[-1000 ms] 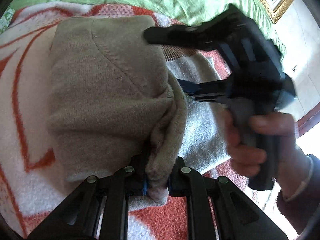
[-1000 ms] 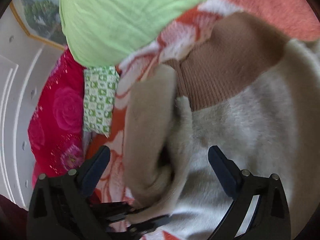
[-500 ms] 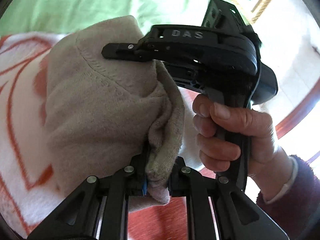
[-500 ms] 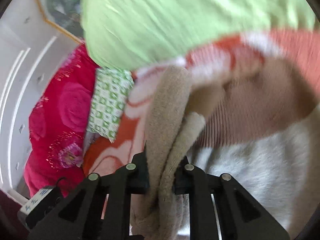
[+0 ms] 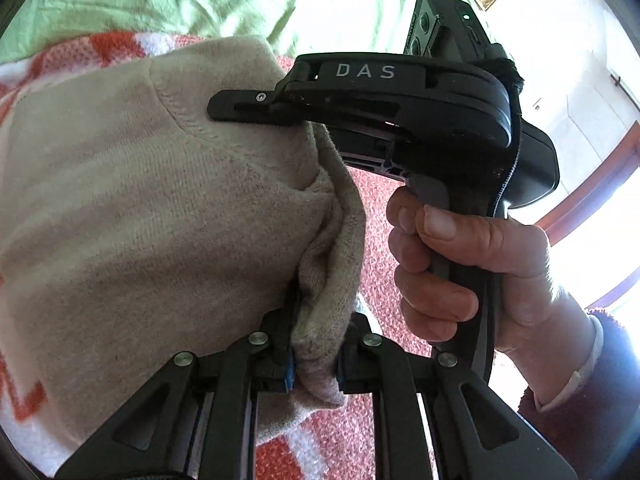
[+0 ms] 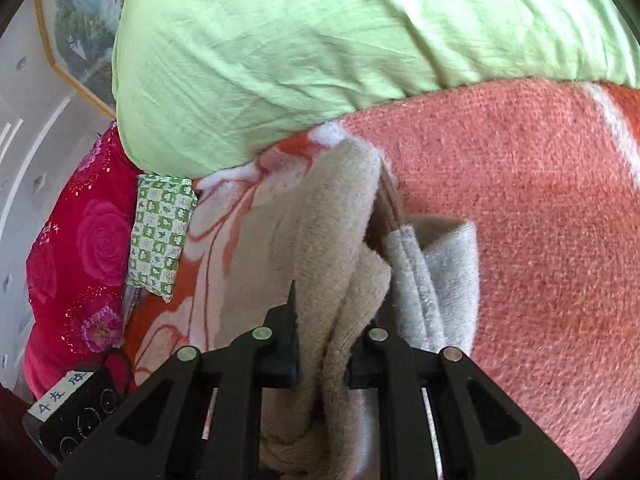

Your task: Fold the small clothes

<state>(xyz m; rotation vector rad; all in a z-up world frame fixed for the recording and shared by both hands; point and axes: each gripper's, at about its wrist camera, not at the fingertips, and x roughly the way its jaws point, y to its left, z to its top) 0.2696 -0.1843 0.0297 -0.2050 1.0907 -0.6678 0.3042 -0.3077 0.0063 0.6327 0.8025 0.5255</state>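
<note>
A small beige knit sweater [image 5: 140, 220] hangs bunched and lifted off an orange-and-white blanket [image 5: 376, 216]. My left gripper [image 5: 314, 360] is shut on a thick fold of its edge. My right gripper [image 6: 324, 356] is shut on another fold of the sweater [image 6: 340, 240], with a brown ribbed band and grey fleecy lining [image 6: 436, 280] showing beside it. In the left wrist view the right gripper [image 5: 240, 108], held in a hand, reaches into the sweater's far edge; its fingertips are partly hidden by fabric.
A light green quilt [image 6: 320, 48] lies at the back of the bed. A green-and-white checked pouch [image 6: 160, 236] and a red floral cushion [image 6: 80, 260] are at the left. A framed picture [image 6: 76, 24] hangs on the wall.
My right gripper closed from wide open onto the sweater fold. Both grippers then lifted the sweater up off the blanket, and the right gripper came closer to the left.
</note>
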